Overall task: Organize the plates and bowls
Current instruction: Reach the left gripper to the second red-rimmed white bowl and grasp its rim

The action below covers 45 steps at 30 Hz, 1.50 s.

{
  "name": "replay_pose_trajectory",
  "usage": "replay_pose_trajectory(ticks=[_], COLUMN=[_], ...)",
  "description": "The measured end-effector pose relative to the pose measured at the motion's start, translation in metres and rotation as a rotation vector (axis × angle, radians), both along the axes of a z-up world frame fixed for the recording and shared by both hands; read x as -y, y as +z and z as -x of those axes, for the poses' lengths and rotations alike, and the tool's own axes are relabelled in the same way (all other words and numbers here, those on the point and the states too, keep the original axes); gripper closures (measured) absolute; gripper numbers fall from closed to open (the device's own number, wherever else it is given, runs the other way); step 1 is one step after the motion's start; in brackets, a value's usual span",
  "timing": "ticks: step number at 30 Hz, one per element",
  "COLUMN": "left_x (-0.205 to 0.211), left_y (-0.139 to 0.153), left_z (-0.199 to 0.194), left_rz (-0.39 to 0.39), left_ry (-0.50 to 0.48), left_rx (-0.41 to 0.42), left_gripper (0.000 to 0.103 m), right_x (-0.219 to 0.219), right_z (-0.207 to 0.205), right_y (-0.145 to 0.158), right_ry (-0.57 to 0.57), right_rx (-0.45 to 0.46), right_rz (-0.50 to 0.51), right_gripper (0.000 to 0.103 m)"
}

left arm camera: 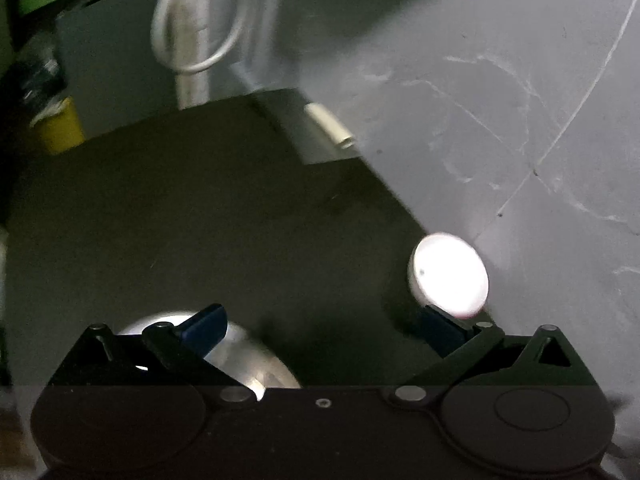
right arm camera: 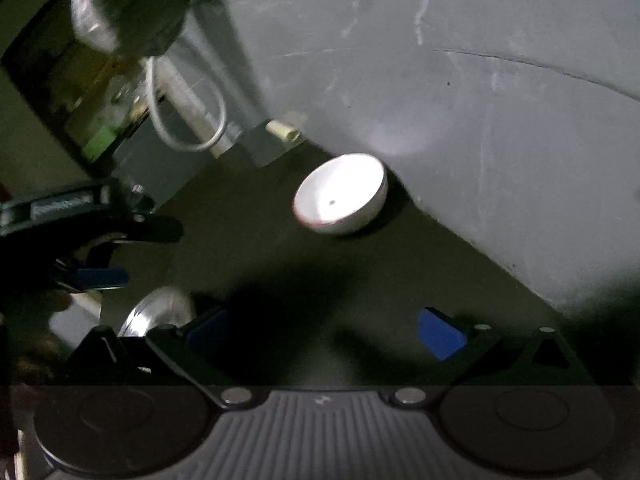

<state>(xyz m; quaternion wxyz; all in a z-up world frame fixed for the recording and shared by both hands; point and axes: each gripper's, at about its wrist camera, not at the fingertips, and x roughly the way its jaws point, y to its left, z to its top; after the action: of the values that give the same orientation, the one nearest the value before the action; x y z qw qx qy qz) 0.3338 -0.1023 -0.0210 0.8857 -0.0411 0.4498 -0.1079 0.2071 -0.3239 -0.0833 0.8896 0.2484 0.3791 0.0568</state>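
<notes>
In the left wrist view, a white bowl (left arm camera: 448,276) sits at the right of the frame on the dark counter (left arm camera: 200,208), tilted toward the camera and close against the grey wall (left arm camera: 480,100); the right blue pad's tip overlaps its lower rim in the picture, though whether they touch cannot be told. A steel bowl (left arm camera: 240,356) lies at lower left, partly hidden behind the left finger. The left hand-held gripper (left arm camera: 324,328) is spread wide and released, with only bare counter between its pads. Further back, a white cable loop (left arm camera: 200,28) hangs at upper left, a yellow object (left arm camera: 60,128) stands at the left edge, and a short white tube (left arm camera: 332,128) lies at the foot of the wall.

In the right wrist view, the white bowl (right arm camera: 340,196) rests just above centre, well ahead of the right hand-held gripper (right arm camera: 324,332), which is likewise fully released and grasps nothing. The steel bowl (right arm camera: 156,312) shows at lower left beside its left finger. The left hand-held gripper (right arm camera: 100,256) enters from the left edge, blue pad visible. The dim counter (right arm camera: 248,248) meets the scratched grey wall (right arm camera: 480,80); the picture is blurred.
</notes>
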Motion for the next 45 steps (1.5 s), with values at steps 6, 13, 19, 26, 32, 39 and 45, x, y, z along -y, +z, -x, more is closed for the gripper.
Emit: replay_pose_trajectory(ticks=[6,13,19,26,32,39,45], left_x=[0.034,0.068,0.077,0.08,0.076,0.066,0.034], left_y=[-0.014,-0.032,-0.04,-0.049,-0.056,-0.053,-0.024], left_z=[-0.046,-0.077,-0.088,-0.092,-0.093,-0.077,-0.036], left_rz=[-0.028,-0.122,-0.134,-0.102,0.035,0.098,0.154], left_ry=[-0.135,-0.267,-0.266,-0.275,-0.249,-0.231,-0.182], left_rx=[0.038,-0.003,-0.071,-0.126,-0.188,-0.17,-0.09], left_gripper=[0.001,0.001,0.004,0.038,0.077,0.091,0.091], right_x=[-0.001,0.008,0.001,-0.007,-0.006,0.0,-0.012], right_z=[-0.033,-0.058,-0.071,-0.086,-0.09,-0.085,-0.059], right_y=[-0.01,-0.024,-0.032,-0.034,-0.033,-0.034,-0.014], right_ry=[-0.158,-0.282,-0.278,-0.236,-0.206,-0.155,-0.071], right_rx=[-0.004,0.032,0.038,0.023,0.02,0.027,0.099], right_rz=[-0.018,-0.055,-0.046,-0.002,0.003,0.022,0.045], right_gripper=[0.004,0.016,0.03,0.05,0.062,0.076,0.078])
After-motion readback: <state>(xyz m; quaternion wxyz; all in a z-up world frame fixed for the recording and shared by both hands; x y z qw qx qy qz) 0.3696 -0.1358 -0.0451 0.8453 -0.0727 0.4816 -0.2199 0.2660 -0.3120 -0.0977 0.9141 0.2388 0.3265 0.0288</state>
